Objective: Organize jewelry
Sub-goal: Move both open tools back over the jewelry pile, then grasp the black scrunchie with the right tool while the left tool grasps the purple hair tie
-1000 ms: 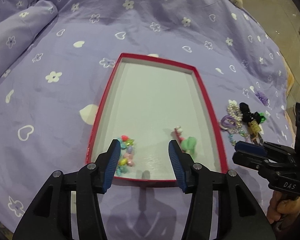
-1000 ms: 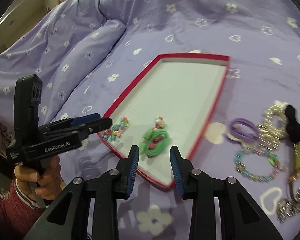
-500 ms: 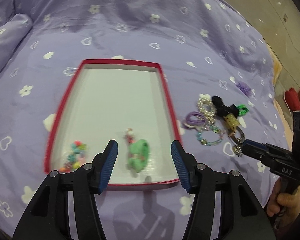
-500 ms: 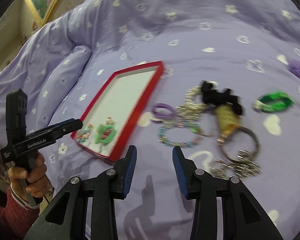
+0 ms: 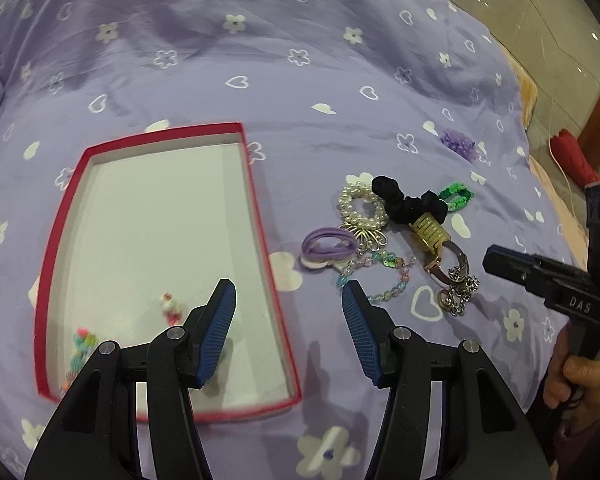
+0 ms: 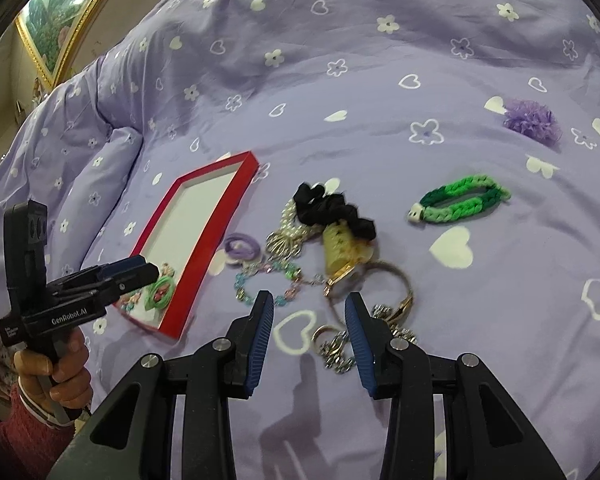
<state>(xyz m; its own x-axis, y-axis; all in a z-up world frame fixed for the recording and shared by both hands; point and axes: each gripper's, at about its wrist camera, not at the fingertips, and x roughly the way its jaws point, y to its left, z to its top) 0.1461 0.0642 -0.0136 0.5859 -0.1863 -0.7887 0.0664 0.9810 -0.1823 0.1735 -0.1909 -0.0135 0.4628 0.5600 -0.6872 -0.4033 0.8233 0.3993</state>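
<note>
A red-rimmed tray [image 5: 260, 208] with a white floor lies on the purple bedspread, holding colourful beads [image 5: 82, 342], a small pink charm [image 5: 170, 308] and a green hair tie [image 6: 160, 292]. To its right is a loose pile: pearl bracelet [image 5: 360, 208], black scrunchie [image 5: 408, 200], purple hair tie [image 5: 328, 244], gold clip [image 5: 428, 232], bead bracelet [image 6: 268, 280], bangle [image 6: 392, 280] and chain [image 6: 336, 348]. My left gripper [image 5: 288, 320] hangs open over the tray's right rim. My right gripper [image 6: 308, 320] is open just above the chain, holding nothing.
A green woven bracelet [image 6: 460, 200] and a purple ruffled scrunchie [image 6: 532, 120] lie apart at the far right. A folded duvet ridge [image 6: 112, 152] rises left of the tray. The bed's edge and floor [image 5: 560, 60] are at the right. Hands grip both handles.
Both grippers have swung to the right, away from the tray's inside and towards the loose pile. The left jaws stand slightly wider than before.
</note>
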